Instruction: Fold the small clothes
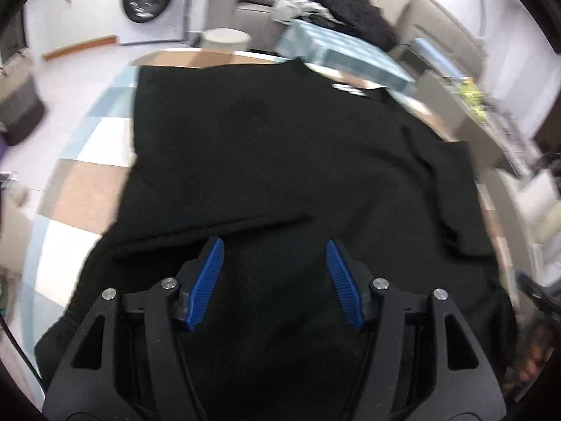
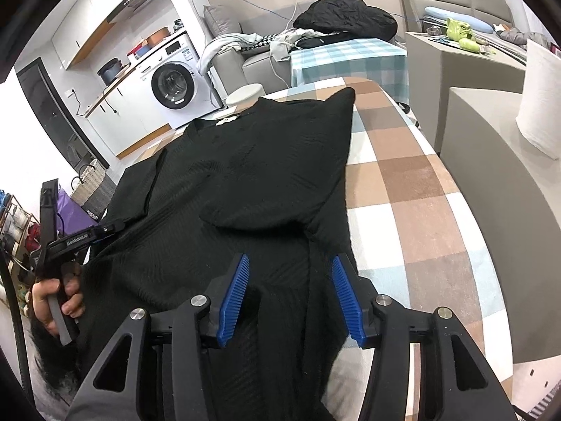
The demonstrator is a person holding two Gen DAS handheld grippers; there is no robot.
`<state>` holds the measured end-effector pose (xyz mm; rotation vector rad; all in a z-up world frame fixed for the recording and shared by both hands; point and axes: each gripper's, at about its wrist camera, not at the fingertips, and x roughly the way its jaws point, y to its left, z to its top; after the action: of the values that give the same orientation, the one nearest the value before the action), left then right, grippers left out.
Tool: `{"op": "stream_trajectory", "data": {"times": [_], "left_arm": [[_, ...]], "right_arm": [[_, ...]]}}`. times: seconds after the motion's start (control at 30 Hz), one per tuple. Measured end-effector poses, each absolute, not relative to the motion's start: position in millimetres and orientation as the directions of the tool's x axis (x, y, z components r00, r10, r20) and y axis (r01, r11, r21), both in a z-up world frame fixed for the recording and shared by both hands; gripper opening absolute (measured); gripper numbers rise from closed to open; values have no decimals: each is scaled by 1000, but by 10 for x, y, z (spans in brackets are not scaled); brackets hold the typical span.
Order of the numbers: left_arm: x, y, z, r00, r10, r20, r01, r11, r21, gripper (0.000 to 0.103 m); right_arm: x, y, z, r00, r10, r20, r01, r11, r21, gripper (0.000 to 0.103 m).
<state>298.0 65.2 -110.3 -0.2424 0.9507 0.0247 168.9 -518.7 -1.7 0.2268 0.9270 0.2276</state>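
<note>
A black knit top (image 1: 266, 147) lies spread on a checked table (image 1: 87, 189), collar and white label (image 1: 349, 88) at the far end. One sleeve is folded across the body. My left gripper (image 1: 275, 245) hovers over the near part of the top, its blue pads (image 1: 210, 280) wide apart with nothing pinched. In the right wrist view the top (image 2: 266, 175) runs away from me, and my right gripper (image 2: 291, 263) stands open over its near right edge, the cloth lying under the jaws. A hand (image 2: 56, 298) holds the left gripper (image 2: 112, 227) at the top's left edge.
The checked table (image 2: 413, 203) shows bare cloth right of the top. A grey cabinet (image 2: 508, 210) stands close on the right. Behind are a sofa with a dark coat (image 2: 347, 17), a white stool (image 2: 245, 93) and a washing machine (image 2: 173, 86).
</note>
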Motion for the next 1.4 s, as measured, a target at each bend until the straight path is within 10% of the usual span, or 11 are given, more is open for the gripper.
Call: {"op": "stream_trajectory", "data": {"times": [0.63, 0.7, 0.77, 0.87, 1.1, 1.4], "left_arm": [[3330, 211, -1154, 590, 68, -804, -68, 997, 34, 57], [3347, 240, -1192, 584, 61, -809, -66, 997, 27, 50], [3336, 273, -1190, 593, 42, -804, -60, 998, 8, 21], [3257, 355, -1131, 619, 42, -784, -83, 996, -12, 12], [2885, 406, -875, 679, -44, -733, -36, 995, -93, 12], [2529, 610, -767, 656, -88, -750, -63, 983, -170, 44]], "right_arm": [[1670, -5276, -74, 570, 275, -774, -70, 955, 288, 52], [1672, -5281, -78, 570, 273, -775, -70, 956, 285, 52], [1676, -5294, -79, 571, 273, -774, -68, 956, 287, 52], [1682, -5304, -90, 572, 275, -772, -64, 954, 293, 52], [1690, -5297, -113, 568, 283, -773, -72, 953, 295, 52], [1652, -5286, -73, 565, 295, -771, -86, 950, 300, 56]]}}
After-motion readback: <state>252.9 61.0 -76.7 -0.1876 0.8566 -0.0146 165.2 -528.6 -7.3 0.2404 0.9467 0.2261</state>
